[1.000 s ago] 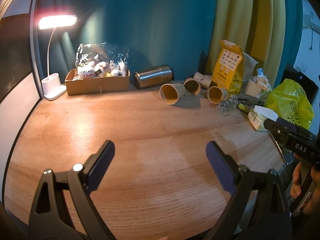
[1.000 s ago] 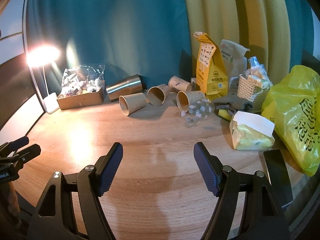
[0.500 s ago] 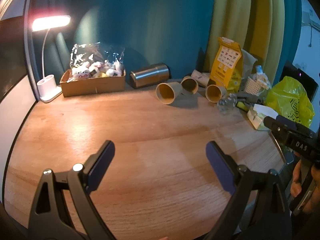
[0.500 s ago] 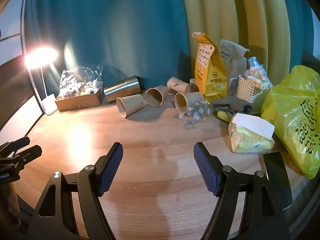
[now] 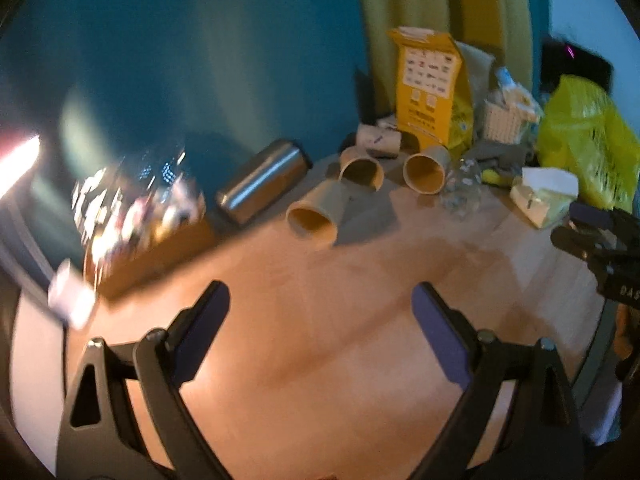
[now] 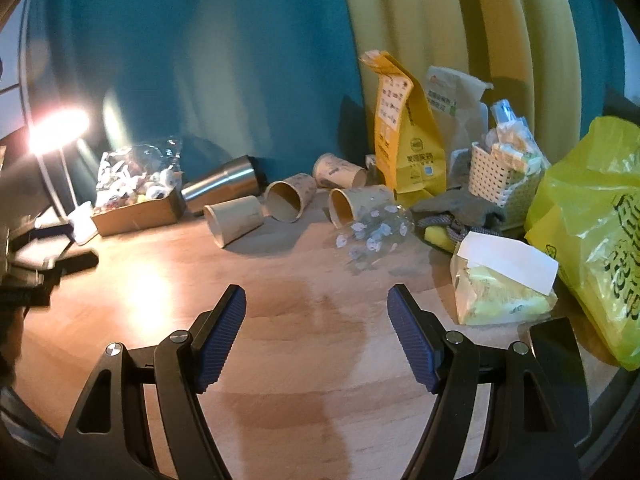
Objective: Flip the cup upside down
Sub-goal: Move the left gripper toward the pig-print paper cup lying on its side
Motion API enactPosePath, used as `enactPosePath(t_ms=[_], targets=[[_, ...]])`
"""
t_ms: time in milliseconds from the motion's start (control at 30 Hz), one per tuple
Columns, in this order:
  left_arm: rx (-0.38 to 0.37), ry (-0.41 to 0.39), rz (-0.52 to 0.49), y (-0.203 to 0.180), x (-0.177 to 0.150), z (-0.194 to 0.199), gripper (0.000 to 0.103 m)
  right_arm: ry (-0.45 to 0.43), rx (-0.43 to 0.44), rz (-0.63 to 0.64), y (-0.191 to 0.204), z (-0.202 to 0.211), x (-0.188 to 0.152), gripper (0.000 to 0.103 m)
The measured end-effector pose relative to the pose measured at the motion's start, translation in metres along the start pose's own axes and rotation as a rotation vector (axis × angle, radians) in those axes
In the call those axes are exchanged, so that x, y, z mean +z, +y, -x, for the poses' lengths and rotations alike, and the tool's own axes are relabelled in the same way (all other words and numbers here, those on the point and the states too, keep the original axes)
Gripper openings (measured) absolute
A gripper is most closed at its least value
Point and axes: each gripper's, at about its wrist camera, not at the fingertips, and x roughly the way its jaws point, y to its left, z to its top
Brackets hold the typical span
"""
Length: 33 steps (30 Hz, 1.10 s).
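Several paper cups lie on their sides at the back of the wooden table. The nearest paper cup (image 5: 316, 212) (image 6: 234, 224) has its mouth toward me. Two more paper cups (image 6: 290, 200) (image 6: 354, 204) lie behind it, and a clear glass cup with flower print (image 6: 374, 230) lies on its side to the right. My left gripper (image 5: 320, 328) is open and empty, well short of the cups; its view is tilted and blurred. My right gripper (image 6: 316, 332) is open and empty over bare table. The right gripper also shows at the left wrist view's right edge (image 5: 600, 240).
A steel tumbler (image 6: 224, 186) lies at the back. A cardboard box of snacks (image 6: 136, 200) and a lit desk lamp (image 6: 56, 128) stand left. An orange bag (image 6: 404, 144), a white basket (image 6: 504, 184), a tissue pack (image 6: 500, 284) and a yellow plastic bag (image 6: 592, 232) crowd the right.
My left gripper has swung right and tilted, bringing the cups nearer the view's middle, with motion blur. My right gripper has moved slightly forward. Both stay open.
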Motion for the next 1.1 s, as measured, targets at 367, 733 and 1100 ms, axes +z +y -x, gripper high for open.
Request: enactPosePath(t_ms=[367, 733, 1100], targets=[[-0.087, 0.132, -0.471, -0.035, 0.131, -0.134, 0.094, 0.093, -0.031, -0.095, -0.042, -0.074, 0.013, 0.076], [-0.165, 0.227, -0.845, -0.109, 0.209, -0.264, 0.094, 0.155, -0.005, -0.185, -0.083, -0.131, 0.049, 0.076], [-0.165, 0.312, -1.056, -0.144, 0.223, -0.355, 0.094, 0.184, 0.051, -0.250, -0.108, -0.162, 0.055, 0.076]])
